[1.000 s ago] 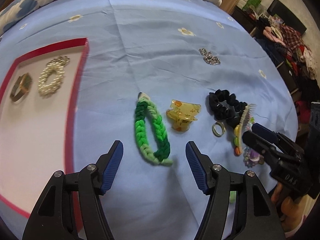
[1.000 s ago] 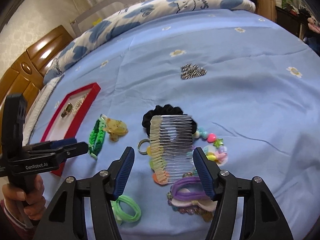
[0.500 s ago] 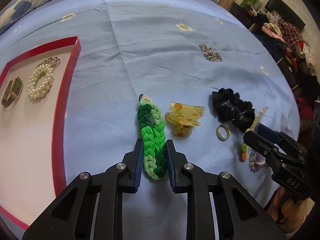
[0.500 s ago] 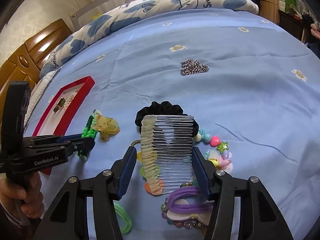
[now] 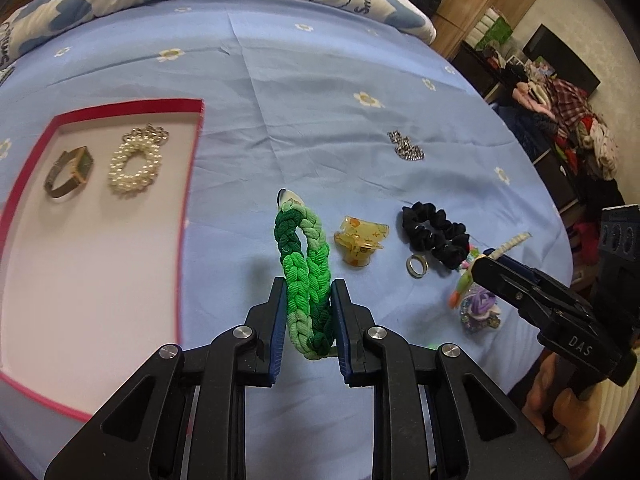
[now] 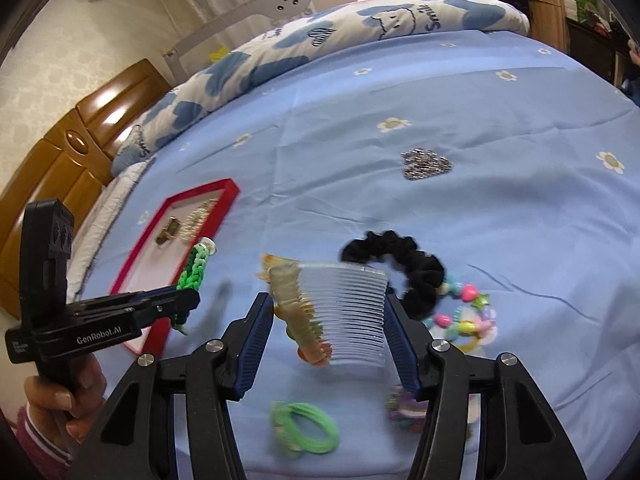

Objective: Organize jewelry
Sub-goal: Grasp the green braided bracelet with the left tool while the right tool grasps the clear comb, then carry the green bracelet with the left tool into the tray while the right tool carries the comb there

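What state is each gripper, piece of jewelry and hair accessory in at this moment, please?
Left gripper: shut on braid, lifted.
Right gripper: shut on comb, lifted.
Watch: in tray.
Pearl bracelet: in tray.
Claw clip, ring, scrunchie, chain: on sheet.

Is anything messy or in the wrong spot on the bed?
Yes. Only the watch and pearl bracelet lie in the red tray. The silver chain sits bunched in a heap, apart from the rest, and the black scrunchie, ring and yellow claw clip are scattered on the sheet.
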Tool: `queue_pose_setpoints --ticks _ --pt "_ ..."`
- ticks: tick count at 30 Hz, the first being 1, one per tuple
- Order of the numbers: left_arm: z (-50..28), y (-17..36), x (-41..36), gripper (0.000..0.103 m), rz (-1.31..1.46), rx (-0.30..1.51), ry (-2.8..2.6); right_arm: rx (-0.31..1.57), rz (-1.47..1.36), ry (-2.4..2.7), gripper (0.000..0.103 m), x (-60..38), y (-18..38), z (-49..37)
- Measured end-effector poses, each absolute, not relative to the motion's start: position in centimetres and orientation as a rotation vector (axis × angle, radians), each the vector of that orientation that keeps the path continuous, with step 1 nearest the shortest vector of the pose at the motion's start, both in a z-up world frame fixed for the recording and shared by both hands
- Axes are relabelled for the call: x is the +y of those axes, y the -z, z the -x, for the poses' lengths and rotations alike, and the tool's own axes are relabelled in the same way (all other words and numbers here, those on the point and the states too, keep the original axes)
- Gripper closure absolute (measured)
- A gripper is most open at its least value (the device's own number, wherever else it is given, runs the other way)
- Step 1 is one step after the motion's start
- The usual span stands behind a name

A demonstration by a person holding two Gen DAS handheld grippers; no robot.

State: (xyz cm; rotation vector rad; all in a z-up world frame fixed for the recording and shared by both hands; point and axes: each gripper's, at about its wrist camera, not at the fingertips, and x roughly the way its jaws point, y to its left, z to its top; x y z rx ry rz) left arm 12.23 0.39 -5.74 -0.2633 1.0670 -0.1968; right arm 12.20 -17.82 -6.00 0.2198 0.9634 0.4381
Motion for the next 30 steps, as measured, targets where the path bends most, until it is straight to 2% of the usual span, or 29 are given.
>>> queue_pose_setpoints --ticks 11,30 --pt "-10.2 4.0 5.1 0.084 0.313 1.009 0.108 0.962 -0.213 -0.545 0.046 -13.3 4.6 -12.4" --pt "-8.6 4.8 16.2 0.084 0.405 0.971 -0.099 1.005 -0.156 -0.786 0.047 0.7 4.4 -15.3"
